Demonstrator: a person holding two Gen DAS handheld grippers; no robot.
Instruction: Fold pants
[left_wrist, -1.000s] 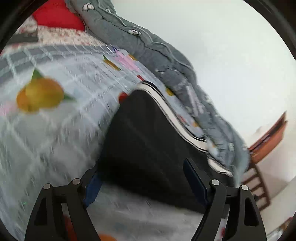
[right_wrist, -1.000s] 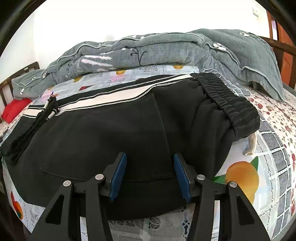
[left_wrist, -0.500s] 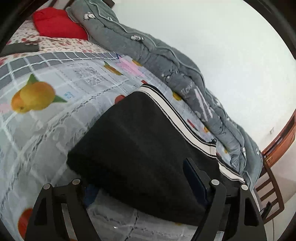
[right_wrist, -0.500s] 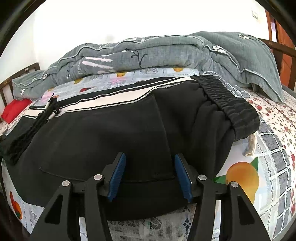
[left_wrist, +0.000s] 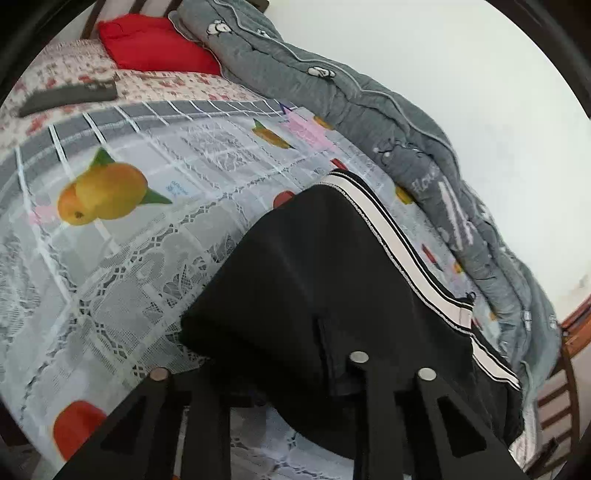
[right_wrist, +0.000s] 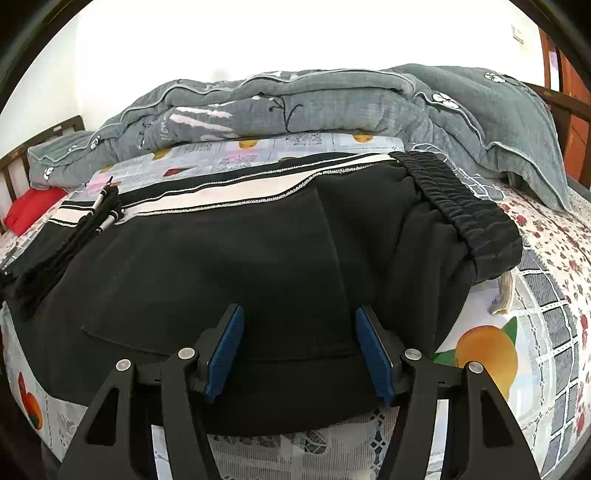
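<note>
Black pants (right_wrist: 221, 258) with a white and black side stripe lie on the bed, elastic waistband (right_wrist: 458, 206) at the right, drawstrings at the left. My right gripper (right_wrist: 299, 347) is open, blue pads just above the near folded edge, holding nothing. In the left wrist view the pants (left_wrist: 314, 277) lie ahead with the stripe along their far side. My left gripper (left_wrist: 258, 380) has closed in on the near edge of the black cloth; its pads are hidden under the fabric.
A rumpled grey quilt (right_wrist: 295, 99) lies along the far side of the bed by the wall. A red pillow (left_wrist: 155, 48) sits at the head end. The fruit-print sheet (left_wrist: 110, 192) is bare left of the pants. A wooden chair (left_wrist: 554, 406) stands beyond the bed.
My left gripper has narrowed from wide open onto the near edge of the pants, and its view has swung up and left. The right gripper has barely moved and stays open.
</note>
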